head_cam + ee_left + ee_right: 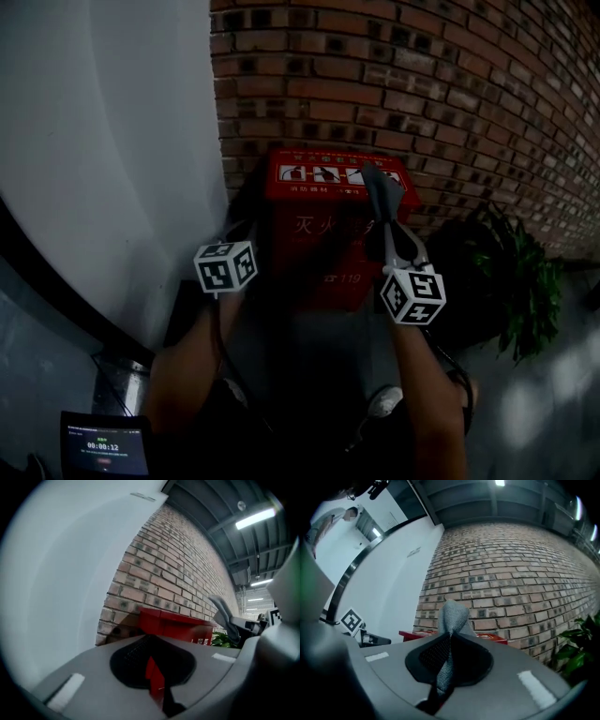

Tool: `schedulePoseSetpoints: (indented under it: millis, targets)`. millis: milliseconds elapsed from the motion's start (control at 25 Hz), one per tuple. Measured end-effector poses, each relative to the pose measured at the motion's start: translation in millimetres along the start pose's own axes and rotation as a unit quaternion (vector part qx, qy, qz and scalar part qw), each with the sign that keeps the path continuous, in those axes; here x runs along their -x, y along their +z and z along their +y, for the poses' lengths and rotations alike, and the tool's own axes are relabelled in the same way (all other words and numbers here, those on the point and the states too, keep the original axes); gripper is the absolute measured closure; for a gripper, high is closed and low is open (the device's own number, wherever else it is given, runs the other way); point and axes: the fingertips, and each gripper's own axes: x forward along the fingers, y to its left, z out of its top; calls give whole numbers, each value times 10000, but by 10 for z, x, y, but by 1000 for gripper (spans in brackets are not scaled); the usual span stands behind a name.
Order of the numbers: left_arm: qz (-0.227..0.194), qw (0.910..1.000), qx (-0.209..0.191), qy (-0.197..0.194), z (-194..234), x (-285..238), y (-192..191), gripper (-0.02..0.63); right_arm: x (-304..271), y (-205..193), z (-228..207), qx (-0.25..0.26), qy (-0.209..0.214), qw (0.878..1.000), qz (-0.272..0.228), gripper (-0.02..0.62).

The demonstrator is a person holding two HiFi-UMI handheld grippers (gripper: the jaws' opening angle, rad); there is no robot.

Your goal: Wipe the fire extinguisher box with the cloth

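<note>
The red fire extinguisher box (323, 220) stands on the floor against the brick wall, with white pictograms on its top. My right gripper (447, 654) is shut on a grey cloth (451, 618), whose free end sticks up past the jaws. In the head view the cloth (379, 192) hangs over the box's top right corner. That gripper's marker cube (412, 296) is just in front of the box. My left gripper (153, 666) is shut with nothing in it, left of the box and a little back from it. The box's top edge (171, 619) shows beyond its jaws.
A brick wall (431, 84) rises behind the box. A curved white wall (103, 141) stands to its left. A green potted plant (514, 281) grows close on the right. A small screen (103, 447) sits at the bottom left. A person (326, 524) stands far off.
</note>
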Motion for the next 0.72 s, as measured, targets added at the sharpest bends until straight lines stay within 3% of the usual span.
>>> schedulePoseSetpoints:
  millis: [160, 480, 720]
  targets:
    - [-164, 9991, -368, 101, 1, 69, 87, 607, 155, -233, -55, -97, -104, 9999, 64, 569]
    - [-73, 9998, 178, 6, -26, 185, 36, 607, 51, -480, 227, -249, 177, 9992, 265, 568]
    - [-110, 9998, -178, 38, 2, 280, 89, 607, -26, -628, 522, -256, 319, 9984, 385, 568]
